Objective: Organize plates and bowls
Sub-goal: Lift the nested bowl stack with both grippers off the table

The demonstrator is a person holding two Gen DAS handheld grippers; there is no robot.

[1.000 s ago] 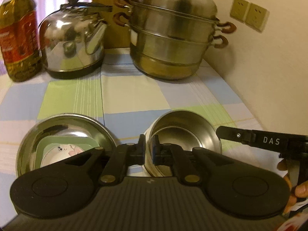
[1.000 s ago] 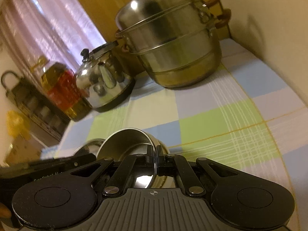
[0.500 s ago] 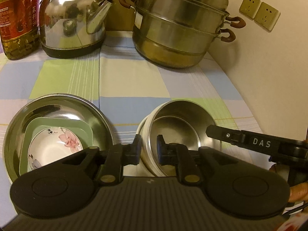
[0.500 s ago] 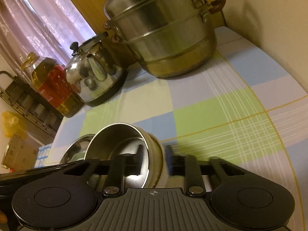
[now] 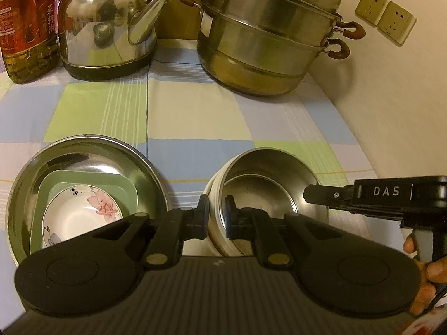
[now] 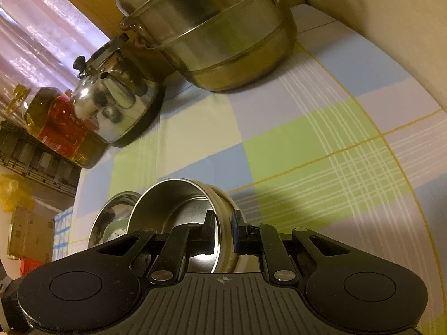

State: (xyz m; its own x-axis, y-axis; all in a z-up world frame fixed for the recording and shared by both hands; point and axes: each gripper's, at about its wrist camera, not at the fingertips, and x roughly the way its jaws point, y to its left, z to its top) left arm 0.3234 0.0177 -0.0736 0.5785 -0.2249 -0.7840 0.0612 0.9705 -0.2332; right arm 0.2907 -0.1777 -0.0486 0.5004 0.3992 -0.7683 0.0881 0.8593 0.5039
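A steel bowl (image 5: 268,184) sits nested in a cream bowl (image 5: 213,195) on the checked cloth. My left gripper (image 5: 216,217) is shut on the stack's left rim, one finger outside and one inside. My right gripper (image 6: 223,233) straddles the steel bowl's (image 6: 173,203) right rim; its jaws are closing and the wall fills the gap between the pads. In the left wrist view the right gripper (image 5: 310,195) reaches in from the right. To the left stands a wide steel basin (image 5: 83,145) holding a green square plate (image 5: 83,176) and a white flowered bowl (image 5: 81,220).
At the back stand a steel kettle (image 5: 106,28), a tall stacked steamer pot (image 5: 265,42) and an oil bottle (image 5: 25,28). The wall with sockets (image 5: 385,14) runs close along the right. A hand (image 5: 424,273) holds the right gripper. Bare cloth (image 5: 195,111) lies between the bowls and the pots.
Both grippers were shut a second ago, opened around the bowl's rim half a second ago, and have now narrowed onto it. Both views have tipped further down toward the bowls.
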